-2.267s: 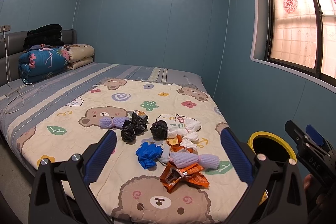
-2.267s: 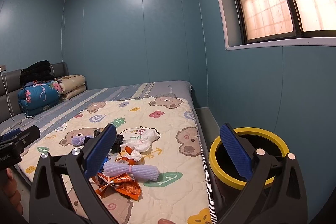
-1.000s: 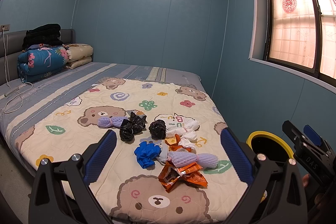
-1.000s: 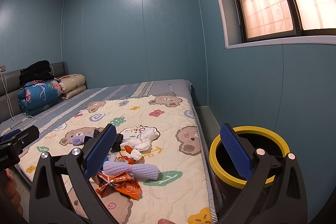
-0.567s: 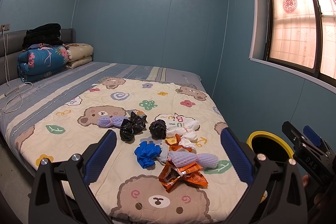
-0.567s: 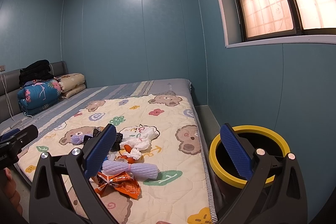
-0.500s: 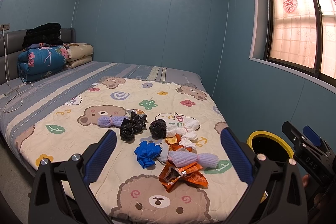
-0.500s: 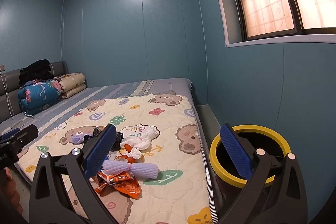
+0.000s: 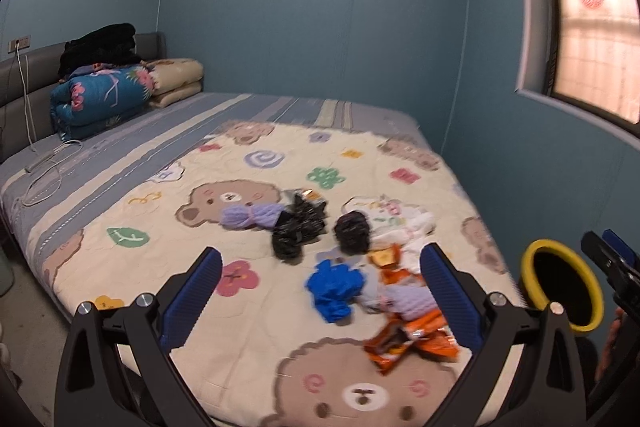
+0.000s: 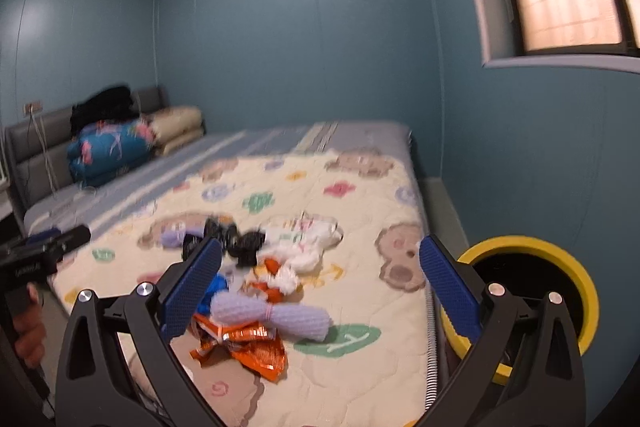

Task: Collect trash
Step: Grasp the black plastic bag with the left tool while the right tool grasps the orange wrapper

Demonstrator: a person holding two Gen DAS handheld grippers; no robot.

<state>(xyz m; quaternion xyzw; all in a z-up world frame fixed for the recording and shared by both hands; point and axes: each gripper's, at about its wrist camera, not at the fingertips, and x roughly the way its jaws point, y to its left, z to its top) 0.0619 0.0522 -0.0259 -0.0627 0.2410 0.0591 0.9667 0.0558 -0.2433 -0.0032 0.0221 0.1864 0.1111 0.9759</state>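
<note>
A pile of trash lies on the bear-print quilt: an orange wrapper, a purple foam sleeve, a blue crumpled piece, black crumpled bags, white tissue and a second purple foam piece. A yellow-rimmed black bin stands on the floor right of the bed. My left gripper is open and empty above the pile. My right gripper is open and empty over the pile.
Folded bedding and a black garment are stacked at the headboard. A white cable lies on the striped sheet. Blue walls close in behind and to the right, with a window above the bin.
Both grippers have moved forward and tilted down toward the trash pile, which now looks larger and nearer. Both stay open and empty. The frames are motion-blurred.
</note>
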